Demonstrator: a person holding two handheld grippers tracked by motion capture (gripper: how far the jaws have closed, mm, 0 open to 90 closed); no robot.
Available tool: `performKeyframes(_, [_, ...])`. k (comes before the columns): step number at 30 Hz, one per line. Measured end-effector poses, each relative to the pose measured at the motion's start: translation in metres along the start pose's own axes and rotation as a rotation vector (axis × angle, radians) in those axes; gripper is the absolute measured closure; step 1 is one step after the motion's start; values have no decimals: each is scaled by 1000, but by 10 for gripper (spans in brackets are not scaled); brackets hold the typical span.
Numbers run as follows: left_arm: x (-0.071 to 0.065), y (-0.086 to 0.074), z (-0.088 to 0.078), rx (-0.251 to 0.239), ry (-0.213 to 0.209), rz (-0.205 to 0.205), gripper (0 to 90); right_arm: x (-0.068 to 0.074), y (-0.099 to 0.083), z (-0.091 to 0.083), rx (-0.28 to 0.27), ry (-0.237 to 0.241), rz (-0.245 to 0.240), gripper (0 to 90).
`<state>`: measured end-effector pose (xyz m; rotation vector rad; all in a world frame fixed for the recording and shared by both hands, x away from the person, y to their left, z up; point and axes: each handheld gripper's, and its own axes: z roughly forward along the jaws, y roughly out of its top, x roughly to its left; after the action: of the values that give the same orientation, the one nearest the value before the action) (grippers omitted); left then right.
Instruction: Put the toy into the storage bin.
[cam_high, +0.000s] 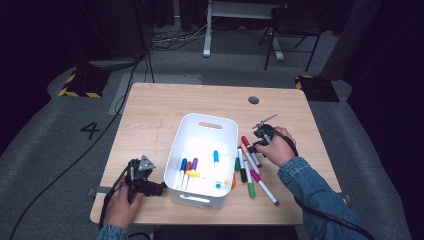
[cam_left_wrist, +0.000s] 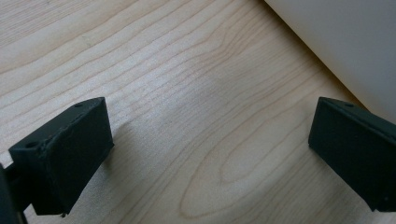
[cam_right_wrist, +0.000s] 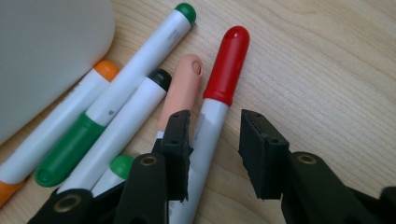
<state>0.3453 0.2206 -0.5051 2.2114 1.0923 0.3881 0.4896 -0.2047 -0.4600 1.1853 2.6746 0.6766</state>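
- Two grippers, one per hand. Left gripper (cam_high: 150, 186) rests on the table (cam_high: 150, 115) near the front left corner, just left of the bin (cam_high: 186, 131); jaws released, spread wide over bare wood, nothing between them.
- Right gripper (cam_right_wrist: 214, 149) is low over the loose markers, jaws part open and straddling the red-capped marker (cam_right_wrist: 223, 79). White barrel sits between the pads; left pad looks against it, right pad stands clear, so not clamped.
- That red-capped marker lies on the table just right of the bin, outermost of the loose bunch.
- Loose markers on the table, high view: about six, caps red, green, black, magenta, orange. Right gripper view adds a peach cap (cam_right_wrist: 187, 79) beside the red one, plus green (cam_right_wrist: 70, 154), black and orange.
- One white bin with handle slots, mid table. Inside: about five markers, caps blue, orange, purple, yellow, light blue.
- Table is light wood with one round cable hole (cam_high: 253, 100) near the far right corner. Grey carpet floor, a "4" marked on it, hazard-striped blocks, cables, dark surroundings.
- Bin wall hides part of the orange marker at its right side; exact counts shaky where markers overlap.
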Motion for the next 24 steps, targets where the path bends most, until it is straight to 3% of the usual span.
performKeyframes(12, [0,0,0,0,0,-1,0,-7,-5,4,62,-60,27,738])
performKeyframes(19, [0,0,0,0,0,0,0,1,0,6,101,-113,19,770])
performKeyframes(24, [0,0,0,0,0,0,0,0,-3,5,83,-89,38,771])
